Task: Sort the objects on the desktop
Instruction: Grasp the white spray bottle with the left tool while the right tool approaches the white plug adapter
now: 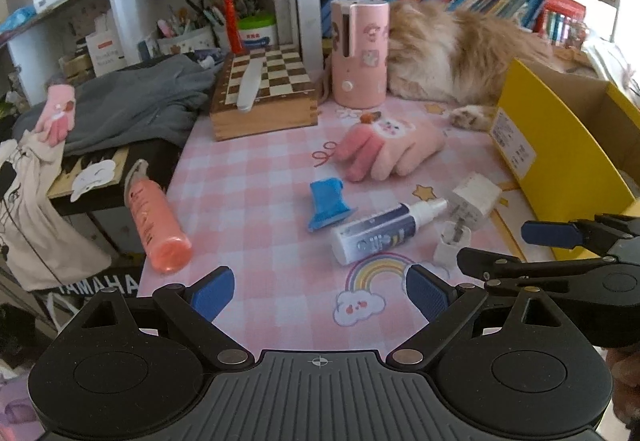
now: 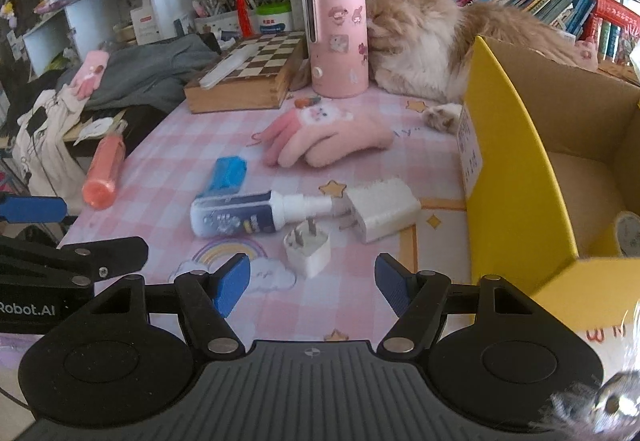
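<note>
On the pink checked cloth lie a blue-and-white spray bottle [image 1: 380,233] [image 2: 248,217], a white charger block [image 1: 474,201] [image 2: 380,209], a small white plug [image 1: 452,243] [image 2: 308,247], a blue plastic piece [image 1: 328,205] [image 2: 228,173], a pink glove [image 1: 388,149] [image 2: 328,137] and an orange bottle [image 1: 158,221] [image 2: 104,169]. My left gripper [image 1: 320,297] is open over the rainbow print, short of the spray bottle. My right gripper [image 2: 313,287] is open and holds nothing; the small plug lies just ahead of its jaws.
A yellow cardboard box [image 1: 560,161] [image 2: 516,181] stands open at the right. A fluffy cat [image 1: 460,53] lies behind it beside a pink cylinder [image 1: 360,53]. A wooden chess box [image 1: 264,89], grey clothing [image 1: 132,101] and a second pink glove [image 1: 58,117] sit at the left.
</note>
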{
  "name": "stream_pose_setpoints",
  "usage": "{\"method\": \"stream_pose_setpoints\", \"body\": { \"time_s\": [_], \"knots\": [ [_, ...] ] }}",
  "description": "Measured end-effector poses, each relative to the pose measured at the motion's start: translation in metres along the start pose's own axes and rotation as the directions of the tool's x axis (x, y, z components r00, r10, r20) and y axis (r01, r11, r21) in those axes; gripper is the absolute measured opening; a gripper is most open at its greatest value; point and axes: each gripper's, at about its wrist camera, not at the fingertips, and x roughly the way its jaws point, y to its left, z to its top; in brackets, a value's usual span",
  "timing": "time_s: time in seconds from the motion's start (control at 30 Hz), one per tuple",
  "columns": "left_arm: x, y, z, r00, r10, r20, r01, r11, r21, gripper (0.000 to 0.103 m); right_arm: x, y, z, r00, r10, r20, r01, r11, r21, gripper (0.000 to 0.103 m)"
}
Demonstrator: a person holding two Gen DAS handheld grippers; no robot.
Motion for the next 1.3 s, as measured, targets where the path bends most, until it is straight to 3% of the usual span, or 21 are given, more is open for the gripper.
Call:
{"method": "stream_pose_setpoints", "body": {
  "time_s": [0.17,0.47,0.6,0.67,0.77,1.3],
  "knots": [
    [0.003,0.005,0.010,1.000,0.010,-0.001,-0.010,0.997,-0.074,0.095,0.012,-0.007,0.013,1.000,0.007,0.030,-0.008,0.999,0.034,0.067],
    [0.010,-0.003,0.023,0.999,0.031,-0.015,-0.032,0.998,-0.058,0.095,0.031,-0.018,0.031,1.000,0.006,0.029,-0.009,0.995,0.101,0.067],
    [0.017,-0.011,0.027,1.000,0.020,-0.017,-0.020,0.999,-0.026,0.095,0.035,-0.031,0.034,0.999,-0.038,0.021,0.034,0.987,0.156,0.067],
    [0.021,-0.014,0.028,1.000,0.012,-0.014,-0.012,1.000,-0.015,0.095,0.036,-0.038,0.034,0.997,-0.073,0.018,0.069,0.982,0.175,0.059],
    [0.029,-0.018,0.029,1.000,-0.002,-0.014,0.001,1.000,-0.006,0.095,0.036,-0.045,0.033,0.995,-0.100,0.008,0.097,0.978,0.183,0.058],
    [0.066,-0.014,0.024,0.997,-0.068,-0.034,0.068,0.998,-0.006,0.094,0.052,-0.040,0.030,0.992,-0.103,-0.076,0.106,0.993,0.048,0.063]
  ]
}}
